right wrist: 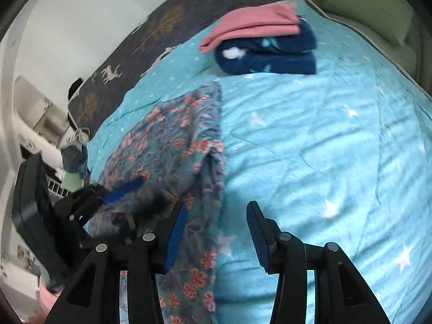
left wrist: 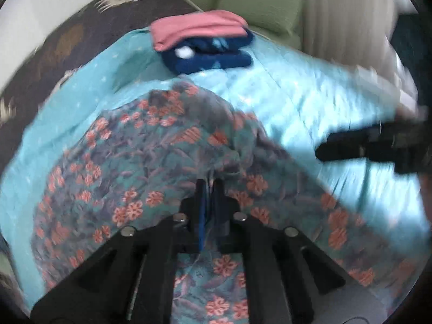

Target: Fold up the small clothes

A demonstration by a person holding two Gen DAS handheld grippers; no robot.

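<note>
A teal garment with coral flowers (left wrist: 148, 162) (right wrist: 172, 135) lies spread on the light-blue star quilt (left wrist: 297, 102) (right wrist: 324, 135). My left gripper (left wrist: 209, 186) is shut on a bunched edge of this garment, lifting the cloth into a peak. From the right wrist view the left gripper (right wrist: 135, 186) shows at the left, its blue pad pressed into the fabric. My right gripper (right wrist: 218, 204) stands open just above the garment's right edge, with cloth under its left finger and bare quilt under the right one. Seen from the left wrist, the right gripper (left wrist: 337, 145) is a dark blur at the right.
A folded pink piece (left wrist: 199, 27) (right wrist: 256, 24) rests on folded navy clothes (left wrist: 210, 56) (right wrist: 270, 54) at the quilt's far end. A dark deer-print blanket (left wrist: 81, 27) (right wrist: 162, 27) runs along the left. Green pillows (left wrist: 259, 8) (right wrist: 364, 8) lie behind.
</note>
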